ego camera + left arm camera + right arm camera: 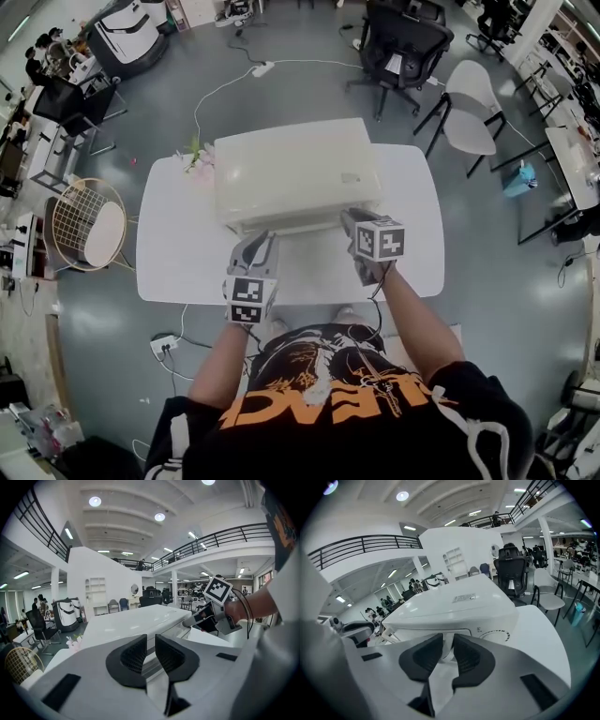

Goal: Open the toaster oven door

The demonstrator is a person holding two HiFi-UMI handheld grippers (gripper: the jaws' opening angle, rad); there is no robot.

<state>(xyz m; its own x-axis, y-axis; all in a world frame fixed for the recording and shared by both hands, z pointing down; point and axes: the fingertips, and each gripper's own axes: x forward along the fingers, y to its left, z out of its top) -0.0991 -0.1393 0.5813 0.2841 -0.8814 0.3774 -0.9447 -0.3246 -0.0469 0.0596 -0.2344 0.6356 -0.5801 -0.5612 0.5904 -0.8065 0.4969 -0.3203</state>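
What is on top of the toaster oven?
Only a small label sits on the oven's flat top, toward its right front. Nothing else stands there, and no part of the top is covered. The label's print is too small to read.

The person stands at the counter's near edge with both arms reaching forward and down. The left forearm (220, 361) runs up to the left tongs (266, 238), whose marker cube (248, 300) faces upward. The right forearm (422, 323) stretches further out, and the right hand (373, 272) grips the right tongs (349, 217) just behind their cube (380, 239). Both pairs of tongs point away from the body, roughly parallel. On each, the jaws are drawn close, with only a thin slit between the dark pads (136, 656).
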